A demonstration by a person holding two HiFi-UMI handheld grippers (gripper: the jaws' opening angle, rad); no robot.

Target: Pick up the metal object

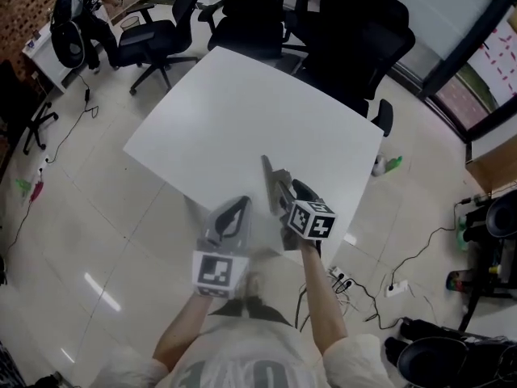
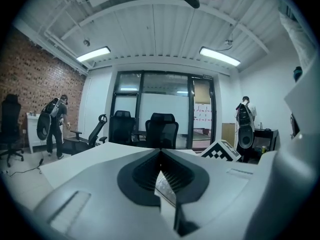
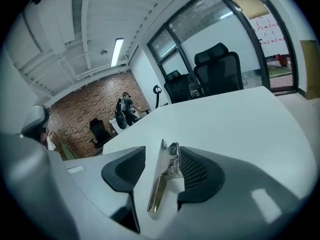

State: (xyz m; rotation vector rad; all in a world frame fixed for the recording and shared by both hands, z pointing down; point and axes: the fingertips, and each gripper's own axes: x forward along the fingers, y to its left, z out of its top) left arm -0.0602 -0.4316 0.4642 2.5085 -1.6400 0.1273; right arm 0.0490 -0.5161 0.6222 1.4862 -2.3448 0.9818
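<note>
One metal clip (image 3: 162, 179) lies within the wide-spread right hand-held gripper (image 3: 161, 150); left hand-held gripper (image 2: 160, 152) closed

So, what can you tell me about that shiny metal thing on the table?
A slim, silvery metal clip: two long arms joined near one end. It lies on the white table between the open jaws of the right gripper, its joined end close beside one pad, not gripped.

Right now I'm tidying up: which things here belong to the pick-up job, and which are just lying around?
Job: metal clip, right gripper open around it, white table.
Just around: black office chairs, floor power strip.
</note>
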